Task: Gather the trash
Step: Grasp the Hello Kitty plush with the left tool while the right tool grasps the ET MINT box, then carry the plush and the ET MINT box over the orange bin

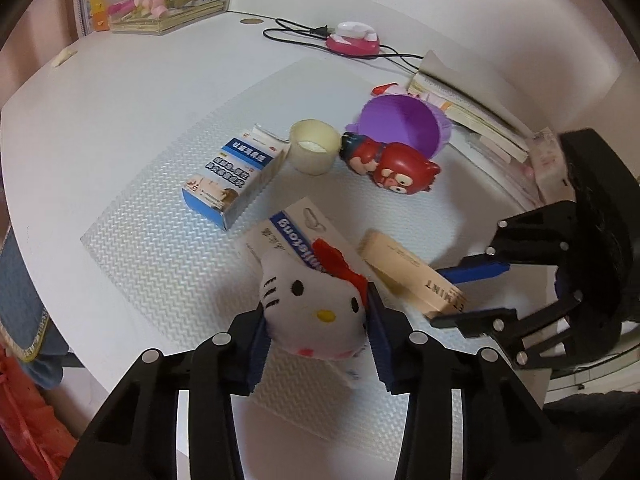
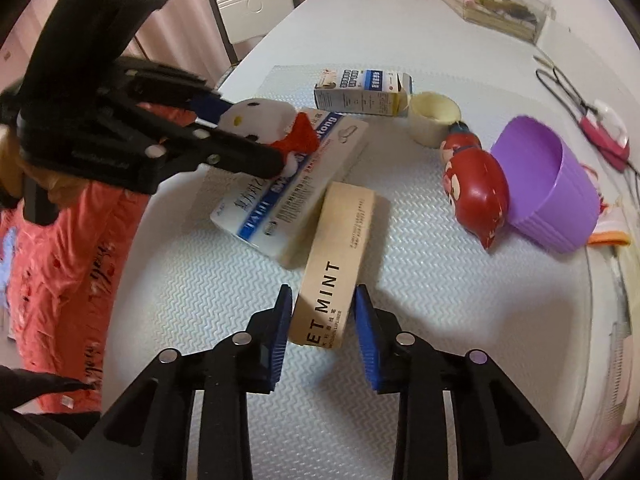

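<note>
Purple bowl point(image 2: 548, 184) (tipped sideways) beside red toy point(image 2: 476, 184).

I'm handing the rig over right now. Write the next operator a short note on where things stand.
Left hand-held gripper: shut on the cat plush, above the white medicine box.
Right hand-held gripper: open, fingers either side of the tan mint box; not clamped.
On the mat: blue-white box, tape roll, red figure, purple cup.
Nothing visibly collected. No bin in view.
</note>
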Tool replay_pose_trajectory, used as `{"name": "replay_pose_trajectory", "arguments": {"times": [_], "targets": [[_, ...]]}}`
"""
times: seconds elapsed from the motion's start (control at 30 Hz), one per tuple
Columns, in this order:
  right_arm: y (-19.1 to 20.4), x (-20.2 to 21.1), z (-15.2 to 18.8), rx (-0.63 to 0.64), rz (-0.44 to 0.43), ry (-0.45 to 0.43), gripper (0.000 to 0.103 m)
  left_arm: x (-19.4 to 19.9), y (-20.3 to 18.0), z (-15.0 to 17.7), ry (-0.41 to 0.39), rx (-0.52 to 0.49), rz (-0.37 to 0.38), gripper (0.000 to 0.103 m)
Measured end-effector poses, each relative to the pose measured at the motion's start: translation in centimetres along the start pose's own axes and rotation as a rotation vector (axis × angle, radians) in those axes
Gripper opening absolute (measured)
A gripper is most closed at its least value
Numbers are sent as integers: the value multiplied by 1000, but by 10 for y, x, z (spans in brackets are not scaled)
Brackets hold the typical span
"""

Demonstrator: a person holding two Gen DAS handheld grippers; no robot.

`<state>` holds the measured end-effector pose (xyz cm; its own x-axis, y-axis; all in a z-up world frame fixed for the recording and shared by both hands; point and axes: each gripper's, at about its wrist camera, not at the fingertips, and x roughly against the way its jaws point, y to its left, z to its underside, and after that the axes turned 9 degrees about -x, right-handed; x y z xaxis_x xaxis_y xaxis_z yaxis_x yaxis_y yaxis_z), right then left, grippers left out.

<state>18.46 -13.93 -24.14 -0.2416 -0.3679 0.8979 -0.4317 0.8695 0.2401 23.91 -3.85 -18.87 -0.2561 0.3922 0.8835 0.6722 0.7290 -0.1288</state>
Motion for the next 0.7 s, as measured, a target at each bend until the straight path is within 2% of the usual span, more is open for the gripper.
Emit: {"name": "replay_pose_trajectory", "arguments": {"times": [0.37, 0.7], "targets": [[-11, 38, 10, 21, -10, -17, 28, 25, -25, 9, -13, 19, -21, 44], [20, 89, 18, 136, -75, -27, 29, 61, -56, 42, -8, 45, -76, 44]]}}
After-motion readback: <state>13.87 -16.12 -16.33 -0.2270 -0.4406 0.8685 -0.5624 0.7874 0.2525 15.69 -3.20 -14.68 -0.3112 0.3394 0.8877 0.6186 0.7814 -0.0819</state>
